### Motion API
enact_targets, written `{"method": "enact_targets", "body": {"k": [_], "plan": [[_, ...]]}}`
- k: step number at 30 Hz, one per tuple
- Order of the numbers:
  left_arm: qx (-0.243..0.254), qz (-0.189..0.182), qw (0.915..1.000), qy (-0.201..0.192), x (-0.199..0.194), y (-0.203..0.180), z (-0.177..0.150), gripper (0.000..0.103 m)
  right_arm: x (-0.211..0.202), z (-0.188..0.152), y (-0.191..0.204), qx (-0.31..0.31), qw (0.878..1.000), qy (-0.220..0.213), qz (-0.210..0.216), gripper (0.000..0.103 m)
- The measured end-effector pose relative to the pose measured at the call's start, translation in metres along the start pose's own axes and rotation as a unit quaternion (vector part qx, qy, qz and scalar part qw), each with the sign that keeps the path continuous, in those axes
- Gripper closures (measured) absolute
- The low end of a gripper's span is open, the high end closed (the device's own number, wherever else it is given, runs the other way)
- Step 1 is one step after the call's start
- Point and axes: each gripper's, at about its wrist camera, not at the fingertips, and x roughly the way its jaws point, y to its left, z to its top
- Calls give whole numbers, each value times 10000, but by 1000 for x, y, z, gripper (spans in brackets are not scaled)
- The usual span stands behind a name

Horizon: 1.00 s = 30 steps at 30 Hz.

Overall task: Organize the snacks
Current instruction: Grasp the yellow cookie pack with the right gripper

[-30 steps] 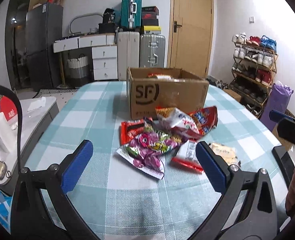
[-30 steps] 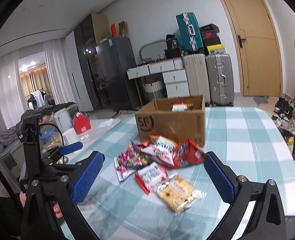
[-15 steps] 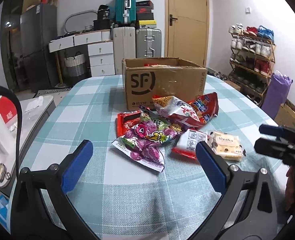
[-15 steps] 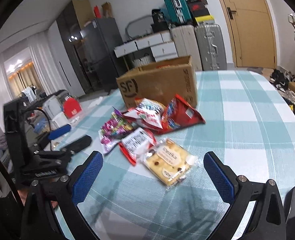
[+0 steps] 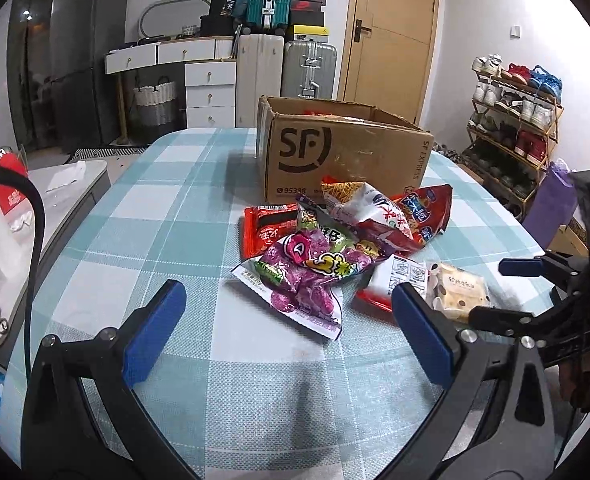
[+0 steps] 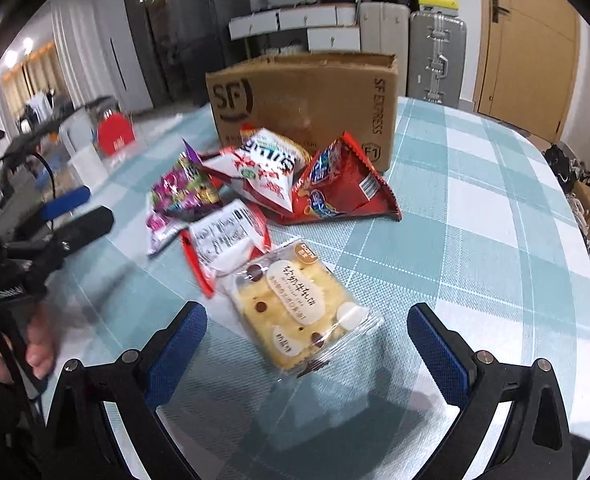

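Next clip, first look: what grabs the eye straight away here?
A heap of bright snack packets sits mid-table on the teal checked tablecloth, just in front of an open SF cardboard box. Nearest the open right gripper lies a clear-wrapped yellow cake packet, lined up between its blue fingers. The left gripper is open too, facing the purple candy bag.

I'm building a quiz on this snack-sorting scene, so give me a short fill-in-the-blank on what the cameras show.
1. The cardboard box bears the big letters ____.
2. Nearest the open right gripper lies the clear-wrapped ____-coloured cake.
3. The tablecloth has a ____ pattern in teal and white.
4. The left gripper is open and holds ____.

Missing words: SF; yellow; checked; nothing
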Motion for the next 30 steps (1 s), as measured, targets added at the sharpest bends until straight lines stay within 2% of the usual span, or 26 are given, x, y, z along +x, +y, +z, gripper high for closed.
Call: {"method": "enact_targets", "body": {"k": [5,10,15,17,19,21,24,30], "plan": [[7,4,10000,-20,-2,0,0,1,18,4,5,-443,9984,314,-179,1],[-50,-35,9999,-81,-4,0,0,1,33,6,6,-592,9967,537,-149,1],[-33,-21,9999,-117,-5,-1,-1,1,40,5,4,-641,9966,510,-34,1],[-43,-24,9999,-114,-5,-1,-1,1,40,5,6,-680,9966,465,-1,4],[-61,-26,9999,-114,-6,0,-2,1,38,5,9,-728,9965,405,45,15],[-96,-27,9999,-124,-6,1,-2,1,37,6,10,-719,9967,385,43,20],[-116,-20,9998,-131,-6,2,-2,1,33,5,14,-733,9968,299,70,38],[-126,-20,9997,-199,-8,4,-2,1,27,0,18,-626,9977,257,-24,43]]}}
